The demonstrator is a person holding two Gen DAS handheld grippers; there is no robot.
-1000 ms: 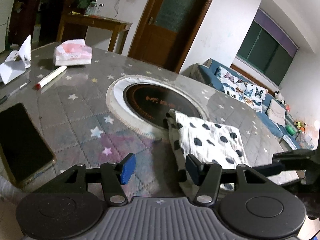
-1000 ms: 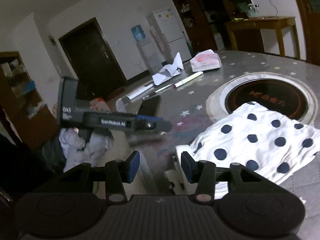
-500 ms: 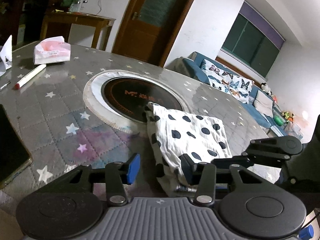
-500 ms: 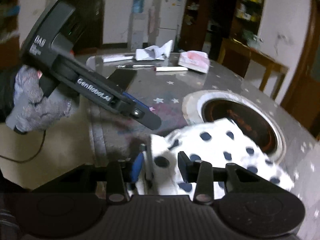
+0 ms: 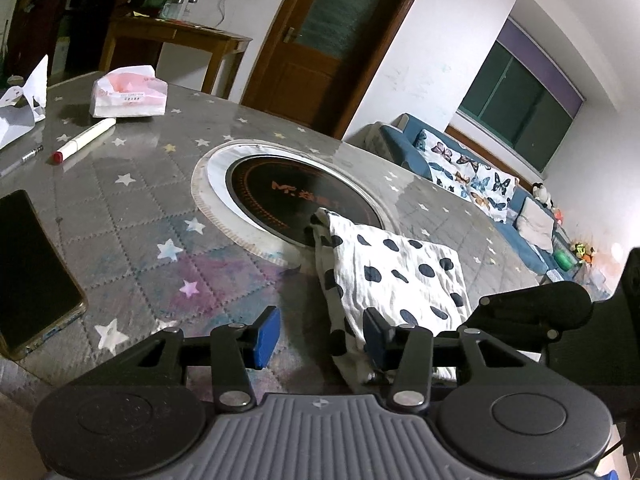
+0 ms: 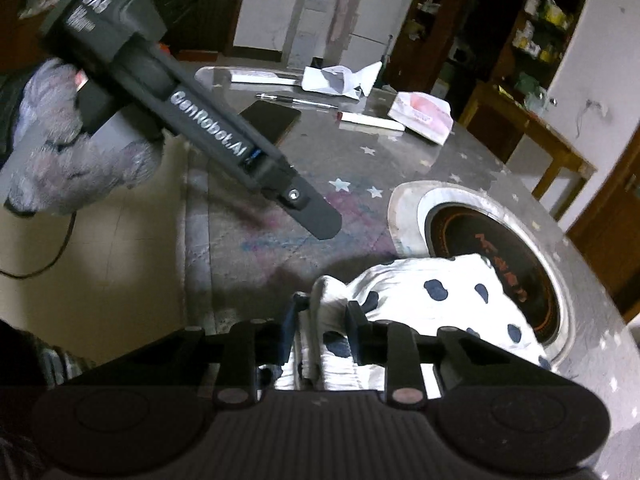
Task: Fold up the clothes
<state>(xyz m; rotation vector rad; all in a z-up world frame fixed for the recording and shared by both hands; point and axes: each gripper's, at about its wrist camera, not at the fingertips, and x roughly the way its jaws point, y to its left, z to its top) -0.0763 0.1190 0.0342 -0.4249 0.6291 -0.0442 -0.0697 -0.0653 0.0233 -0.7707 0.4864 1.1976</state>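
A white cloth with dark polka dots [image 5: 396,272] lies folded on the grey star-patterned table [image 5: 132,216], its far edge over the round hob. My left gripper [image 5: 320,336] is open at the cloth's near left corner: the hem lies beside the right pad [image 5: 374,338], and the left pad is over bare table. In the right wrist view the cloth [image 6: 460,304] is bunched up at its near corner between the fingers of my right gripper [image 6: 322,330]. Its jaws are closing and the fold fills the gap between them. A gloved hand [image 6: 60,168] holds the left gripper.
A round black induction hob [image 5: 288,196] is set into the table's middle. A dark phone [image 5: 28,268] lies near the left edge. Farther back are a red-capped marker [image 5: 84,140], a pink tissue pack [image 5: 128,96] and crumpled paper [image 5: 20,108]. A blue sofa [image 5: 480,176] stands behind.
My right gripper rolled, came in over the cloth's near corner and narrowed its jaws around the bunched fold. My left gripper's jaws narrowed a little beside the hem.
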